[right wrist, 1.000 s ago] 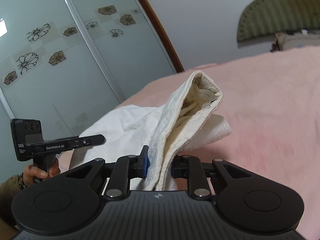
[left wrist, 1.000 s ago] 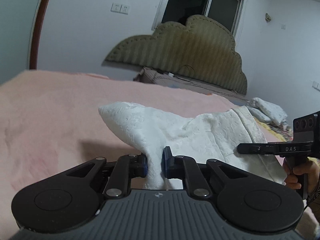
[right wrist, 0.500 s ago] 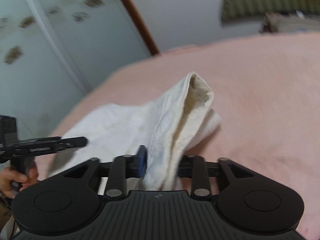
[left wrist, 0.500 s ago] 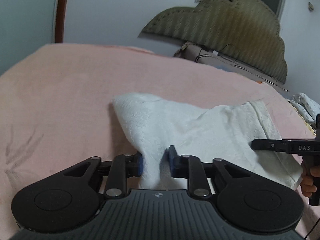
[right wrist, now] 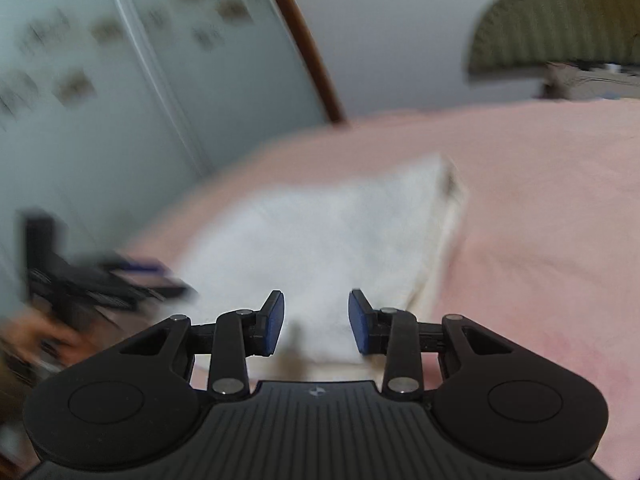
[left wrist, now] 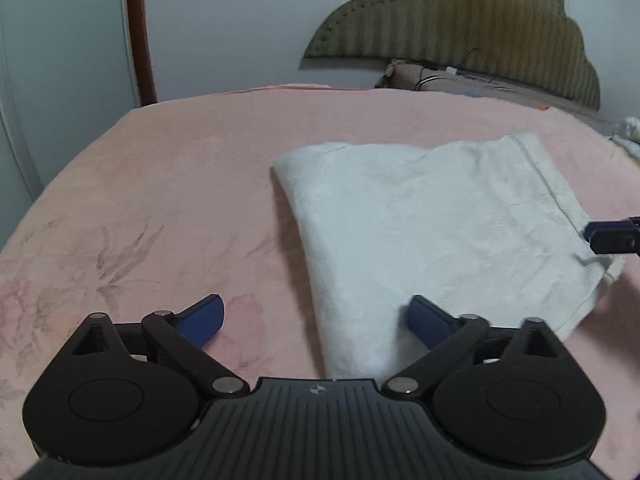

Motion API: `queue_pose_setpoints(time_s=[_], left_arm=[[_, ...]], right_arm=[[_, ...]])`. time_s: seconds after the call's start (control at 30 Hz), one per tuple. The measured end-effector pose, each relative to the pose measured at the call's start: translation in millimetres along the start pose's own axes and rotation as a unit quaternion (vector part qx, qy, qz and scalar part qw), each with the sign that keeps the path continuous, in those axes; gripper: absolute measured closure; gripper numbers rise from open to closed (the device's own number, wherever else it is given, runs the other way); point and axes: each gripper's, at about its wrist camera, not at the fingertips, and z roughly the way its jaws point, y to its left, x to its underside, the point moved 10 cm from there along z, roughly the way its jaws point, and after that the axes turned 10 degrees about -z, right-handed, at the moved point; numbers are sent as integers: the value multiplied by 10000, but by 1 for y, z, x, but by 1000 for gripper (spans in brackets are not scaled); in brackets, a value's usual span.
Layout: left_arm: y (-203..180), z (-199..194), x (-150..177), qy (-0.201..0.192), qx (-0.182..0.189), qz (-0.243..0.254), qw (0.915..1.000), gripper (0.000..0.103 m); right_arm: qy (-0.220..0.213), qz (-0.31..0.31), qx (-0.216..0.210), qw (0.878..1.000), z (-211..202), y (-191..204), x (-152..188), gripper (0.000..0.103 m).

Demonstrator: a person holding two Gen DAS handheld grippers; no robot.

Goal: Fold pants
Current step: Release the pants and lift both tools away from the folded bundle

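The white pants (left wrist: 432, 220) lie folded flat on the pink bed (left wrist: 180, 184). My left gripper (left wrist: 316, 322) is wide open, its jaws on either side of the near corner of the pants without holding it. In the blurred right wrist view the pants (right wrist: 320, 236) lie flat ahead, and my right gripper (right wrist: 316, 322) is open just above their near edge. The right gripper's tip (left wrist: 612, 236) shows at the right edge of the left wrist view. The left gripper (right wrist: 100, 276) shows as a blur at the left of the right wrist view.
A padded headboard (left wrist: 460, 20) stands at the far end of the bed, with pillows and a cable below it. A glass sliding door (right wrist: 100, 80) with a brown frame is at the left. Crumpled white cloth (left wrist: 628, 132) lies at the far right.
Both grippers held the pants lifted, lowered them onto the bed, then opened and let go. The pants now lie flat. The right wrist view is moving.
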Motion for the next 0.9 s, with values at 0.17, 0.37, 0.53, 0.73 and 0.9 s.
queue_pose_setpoints(time_s=[0.17,0.37,0.53,0.73,0.9], left_arm=[[6,-34,-3,-443,-136,-383,9982,2],[-3,-30,15,-210,-550,-11,9983,1],[-11,-67,27,-425,-391,-445,9973,0],[-35,-79,61,161,-421,-458,9979,0],[-45,-77,81,426,-909,28,9949,0]], right_arm=[[-344,-1,72,9994,-17,25,-5,67],[43,56,217,9997,1,39,15,63],[-141,46,719,9973,-29,63,13,23],[145,476,868,9950,-33,93,48,11],[930,696,1381,9836,-32,98,77,11]])
